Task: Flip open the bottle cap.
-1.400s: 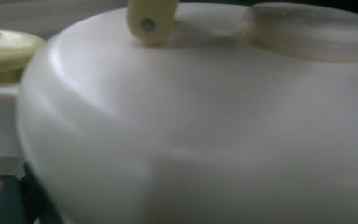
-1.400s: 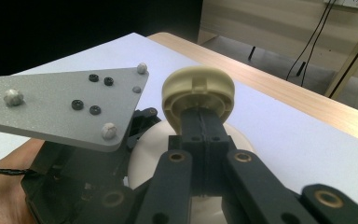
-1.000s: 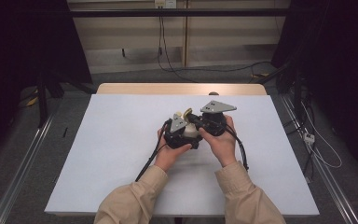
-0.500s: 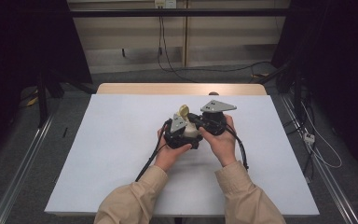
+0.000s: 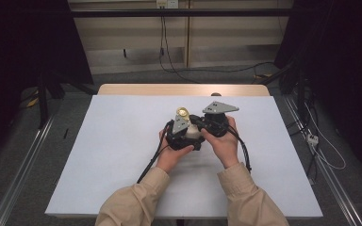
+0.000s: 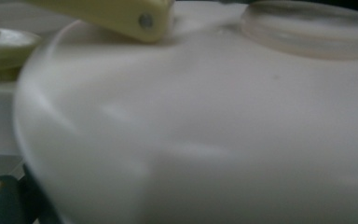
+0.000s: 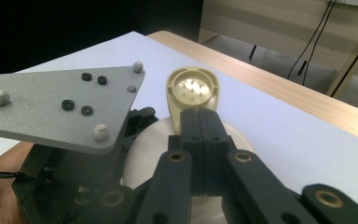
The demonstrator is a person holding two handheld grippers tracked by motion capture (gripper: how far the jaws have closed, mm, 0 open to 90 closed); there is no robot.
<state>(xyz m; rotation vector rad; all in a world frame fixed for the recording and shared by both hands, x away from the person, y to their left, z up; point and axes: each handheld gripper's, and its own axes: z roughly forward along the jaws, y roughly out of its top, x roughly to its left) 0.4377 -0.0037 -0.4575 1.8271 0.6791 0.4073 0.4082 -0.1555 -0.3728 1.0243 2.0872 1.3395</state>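
The person's sleeves (image 5: 136, 207) come in at the near edge of the white table (image 5: 99, 155), both hands meeting near its middle. The left gripper (image 5: 181, 134) sits against a round white container (image 6: 205, 140); whether its jaws grip it cannot be told. Just to its right, the right gripper (image 7: 200, 128) has its jaws pressed together, pinching the handle of a cream scoop (image 7: 193, 88), whose round head rises just beyond the container.

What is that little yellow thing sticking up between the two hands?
On the white table, both hands meet around a round white container. The pale yellow teardrop-shaped handle rises above it, pinched in the right claw. It alone is yellow, with a round dished head.
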